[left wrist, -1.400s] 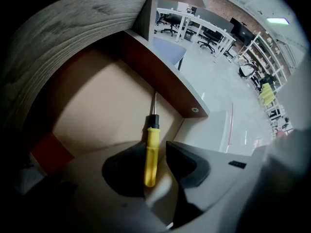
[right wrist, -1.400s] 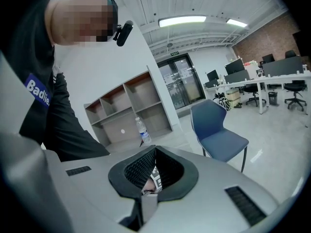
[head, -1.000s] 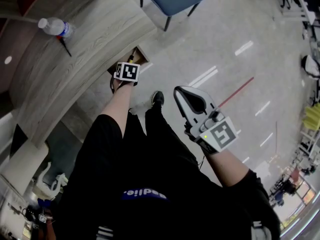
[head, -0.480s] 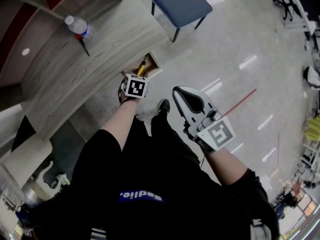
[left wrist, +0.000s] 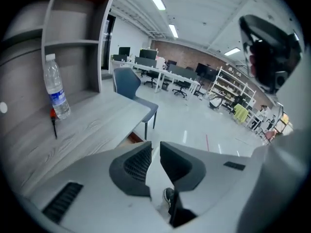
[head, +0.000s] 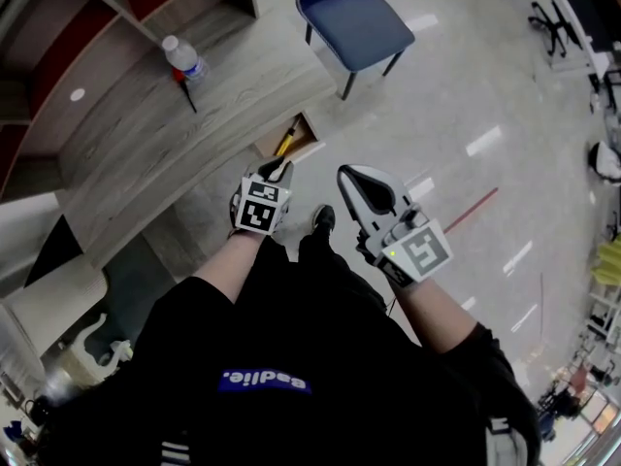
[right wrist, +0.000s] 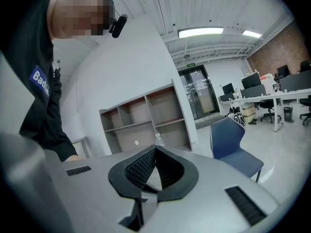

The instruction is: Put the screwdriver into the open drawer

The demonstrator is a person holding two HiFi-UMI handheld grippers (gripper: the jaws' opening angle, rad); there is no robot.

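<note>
The yellow-handled screwdriver (head: 286, 141) lies inside the open wooden drawer (head: 309, 148) under the desk edge. My left gripper (head: 276, 170) hovers above and just in front of the drawer, apart from the screwdriver. Its jaws are closing with a narrow gap and nothing between them, as the left gripper view (left wrist: 155, 152) shows. A corner of the drawer (left wrist: 134, 139) peeks out past the left jaw. My right gripper (head: 353, 177) is held over the floor to the right, shut and empty, its tips meeting in the right gripper view (right wrist: 154, 149).
A water bottle (head: 182, 58) and a small red-handled tool (head: 185, 89) rest on the grey wooden desk (head: 146, 134). A blue chair (head: 351, 16) stands beyond the drawer. The person's shoe (head: 324, 218) is on the floor below the grippers. A shelf unit (right wrist: 146, 120) rises behind the desk.
My left gripper has lifted up and back from the drawer, and its jaws have narrowed. The screwdriver now shows lying in the drawer. The right gripper has risen a little.
</note>
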